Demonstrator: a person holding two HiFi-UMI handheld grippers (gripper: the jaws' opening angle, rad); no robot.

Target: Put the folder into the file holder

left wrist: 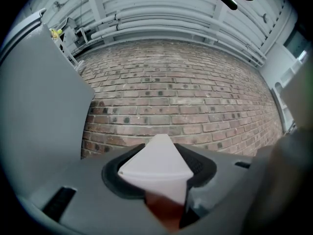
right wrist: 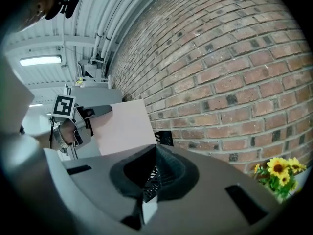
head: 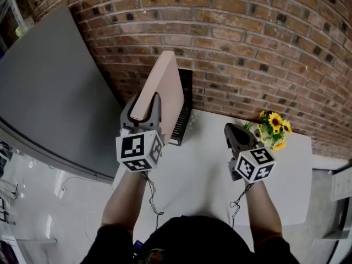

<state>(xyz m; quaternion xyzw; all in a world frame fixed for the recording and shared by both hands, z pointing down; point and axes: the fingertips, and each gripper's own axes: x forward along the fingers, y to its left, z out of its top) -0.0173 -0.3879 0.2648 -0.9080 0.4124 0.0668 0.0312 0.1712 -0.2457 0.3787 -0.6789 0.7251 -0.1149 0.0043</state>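
Pink folder [head: 165, 87] is held by left tongs [head: 145, 109] beside the holder [head: 184, 106] at the worktop's [head: 203, 169] far edge; right tongs [head: 234, 133] are closed, empty.

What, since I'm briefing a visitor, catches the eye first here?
A pink folder, held up by the left gripper, stands tall before the brick wall, just left of the black file holder. Yellow sunflowers brighten the white table's far right corner, and the right gripper hovers shut and empty.
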